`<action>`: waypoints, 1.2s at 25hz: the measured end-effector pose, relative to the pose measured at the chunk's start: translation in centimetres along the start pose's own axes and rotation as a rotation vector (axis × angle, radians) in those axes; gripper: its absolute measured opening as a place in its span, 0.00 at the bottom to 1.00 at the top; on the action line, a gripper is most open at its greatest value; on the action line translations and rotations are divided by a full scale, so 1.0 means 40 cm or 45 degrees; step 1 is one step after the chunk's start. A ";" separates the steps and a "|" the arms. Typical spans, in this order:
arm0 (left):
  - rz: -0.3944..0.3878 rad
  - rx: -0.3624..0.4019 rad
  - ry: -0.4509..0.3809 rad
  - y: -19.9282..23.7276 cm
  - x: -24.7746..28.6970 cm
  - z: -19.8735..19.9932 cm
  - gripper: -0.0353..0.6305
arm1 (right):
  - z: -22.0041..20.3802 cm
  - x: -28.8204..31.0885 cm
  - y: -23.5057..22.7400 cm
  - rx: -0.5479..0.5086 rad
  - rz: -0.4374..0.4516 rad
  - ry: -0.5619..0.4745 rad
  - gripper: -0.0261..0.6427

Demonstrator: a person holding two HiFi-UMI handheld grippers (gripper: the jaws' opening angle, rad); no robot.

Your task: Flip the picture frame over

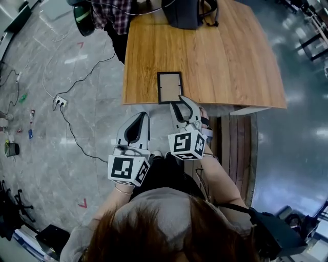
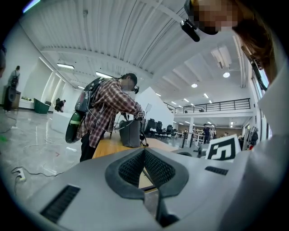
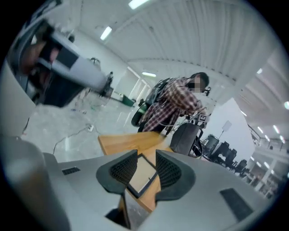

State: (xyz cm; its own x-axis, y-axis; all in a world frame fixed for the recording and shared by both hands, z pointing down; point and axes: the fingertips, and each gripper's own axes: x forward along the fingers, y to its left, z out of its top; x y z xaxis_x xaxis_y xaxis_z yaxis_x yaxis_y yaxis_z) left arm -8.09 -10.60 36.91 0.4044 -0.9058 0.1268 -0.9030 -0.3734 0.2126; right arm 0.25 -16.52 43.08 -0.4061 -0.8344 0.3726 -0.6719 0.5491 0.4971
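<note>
A small black picture frame [image 1: 169,88] lies flat on the wooden table [image 1: 236,66], close to the near edge, its pale panel facing up. My right gripper [image 1: 183,101] hangs just over the frame's near edge, open and holding nothing. Along its own jaws, the right gripper [image 3: 146,156] looks down on the picture frame [image 3: 142,175], which rests untouched on the wood. My left gripper [image 1: 140,116] is off the table to the left of the near corner, its pads meeting at the tips. In its own view the left gripper [image 2: 144,151] holds nothing.
A black bag [image 1: 184,13] stands at the table's far end, where a person in a plaid shirt [image 1: 117,15] leans in. A cable and power strip [image 1: 60,102] lie on the floor at left. A slatted bench [image 1: 233,138] sits by my right arm.
</note>
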 end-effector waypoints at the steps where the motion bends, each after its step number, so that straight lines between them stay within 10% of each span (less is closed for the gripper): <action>1: -0.004 0.006 -0.016 -0.004 0.004 0.015 0.06 | 0.040 -0.026 -0.028 0.089 -0.016 -0.069 0.24; 9: -0.062 0.041 -0.094 -0.063 0.027 0.082 0.06 | 0.200 -0.199 -0.181 0.523 -0.132 -0.447 0.08; 17: -0.111 0.031 -0.165 -0.118 0.040 0.142 0.06 | 0.187 -0.278 -0.224 1.002 -0.020 -0.572 0.06; 30: -0.157 -0.011 -0.210 -0.164 0.036 0.175 0.06 | 0.190 -0.287 -0.238 0.965 -0.064 -0.559 0.06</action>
State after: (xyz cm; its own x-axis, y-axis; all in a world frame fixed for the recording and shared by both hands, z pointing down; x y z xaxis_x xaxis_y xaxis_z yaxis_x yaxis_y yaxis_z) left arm -2.60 -10.85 28.90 0.4816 -0.8743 -0.0608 -0.8467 -0.4821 0.2251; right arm 6.59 -12.55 28.12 -0.4616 -0.8857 -0.0483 -0.8628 0.4610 -0.2075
